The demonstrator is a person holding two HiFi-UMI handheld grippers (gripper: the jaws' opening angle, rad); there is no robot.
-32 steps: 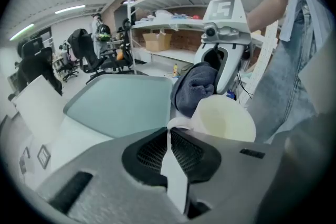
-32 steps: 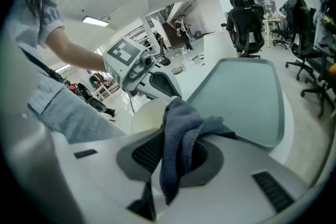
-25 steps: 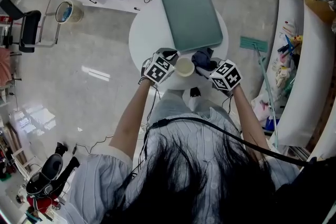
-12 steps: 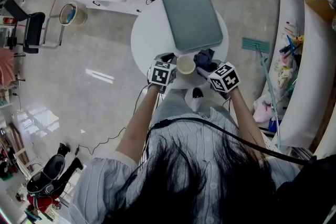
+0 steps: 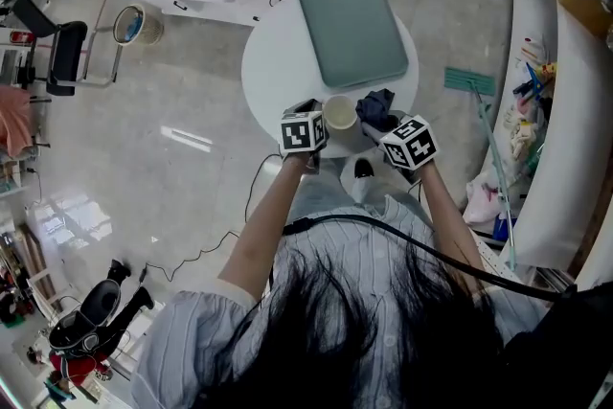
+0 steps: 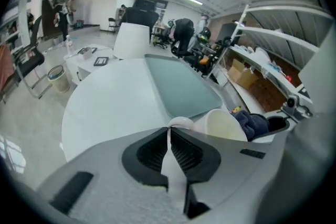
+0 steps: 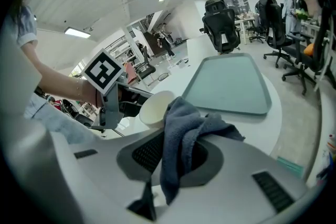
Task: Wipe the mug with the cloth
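1. Holding the mug point(image 6: 223, 124) by its handle point(image 6: 180, 123) in the left hand-held gripper point(image 6: 169, 134): jaws pinched narrow on the white loop, having just closed a touch further on it.
2. Placing the mug at the near edge of the round white table point(image 5: 273, 62), mouth up in the head view. Cannot tell whether resting on the top or lifted just off it.
3. Gripping the dark blue cloth point(image 7: 184, 134) in the right hand-held gripper point(image 7: 177, 152): jaws clamped on a bunched fold, with the loose end spilling forward and down over the pads.
4. Putting the cloth just beside the mug, on its right in the head view, against or nearly against the outer wall near the rim. Contact not certain from any view.
5. Leaving the green tray point(image 5: 352, 26) out of it, flat on the table beyond the mug.
6. Judging progress: both grasps done, cloth brought up to the mug, so at or early in the wipe itself. No telling how much of the surface is covered; no dirt visible either way.
7. Left to do, probably: rub round the wall and rim, maybe inside, then set the mug down and let go.
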